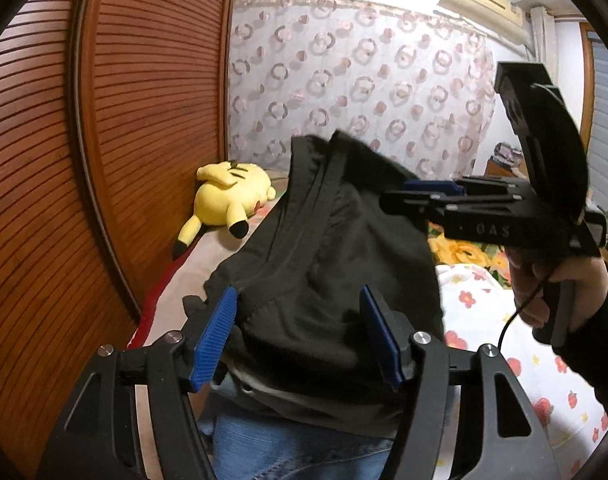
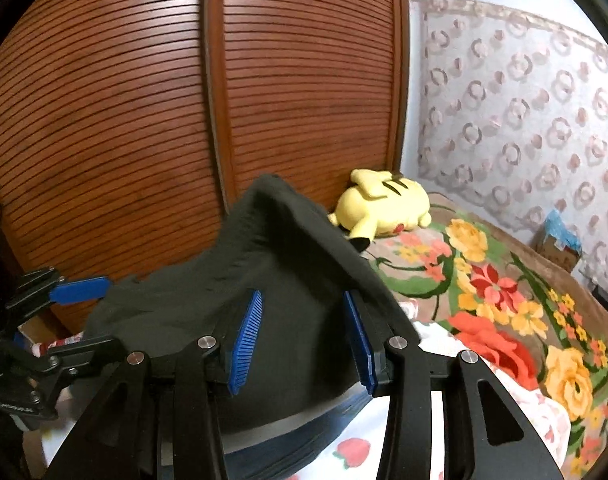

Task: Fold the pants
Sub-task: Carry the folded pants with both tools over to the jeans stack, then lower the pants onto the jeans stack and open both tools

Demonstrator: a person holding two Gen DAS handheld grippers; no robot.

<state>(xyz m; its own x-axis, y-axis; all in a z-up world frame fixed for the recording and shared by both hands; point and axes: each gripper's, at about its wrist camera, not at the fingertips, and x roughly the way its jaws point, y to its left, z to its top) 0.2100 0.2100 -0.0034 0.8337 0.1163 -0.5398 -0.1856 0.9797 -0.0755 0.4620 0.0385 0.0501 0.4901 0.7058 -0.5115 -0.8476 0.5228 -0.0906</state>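
Observation:
The black pants (image 1: 324, 248) hang bunched in the air over the bed, their waistband seam facing the left wrist view. My left gripper (image 1: 299, 332) is open, its blue pads on either side of the hanging cloth without pinching it. My right gripper (image 2: 304, 336) is open too, and the pants (image 2: 287, 280) drape over and between its blue pads. In the left wrist view the right gripper (image 1: 420, 194) reaches in from the right, its tips against the cloth. In the right wrist view the left gripper (image 2: 79, 320) sits at the left edge of the pants.
A yellow Pikachu plush (image 1: 227, 200) lies on the bed by the brown slatted wardrobe doors (image 1: 143, 120). A flowered blanket (image 2: 504, 300) and a strawberry-print sheet (image 1: 504, 320) cover the bed. Blue jeans (image 1: 287, 452) lie under the pants. A patterned curtain (image 1: 364, 80) hangs behind.

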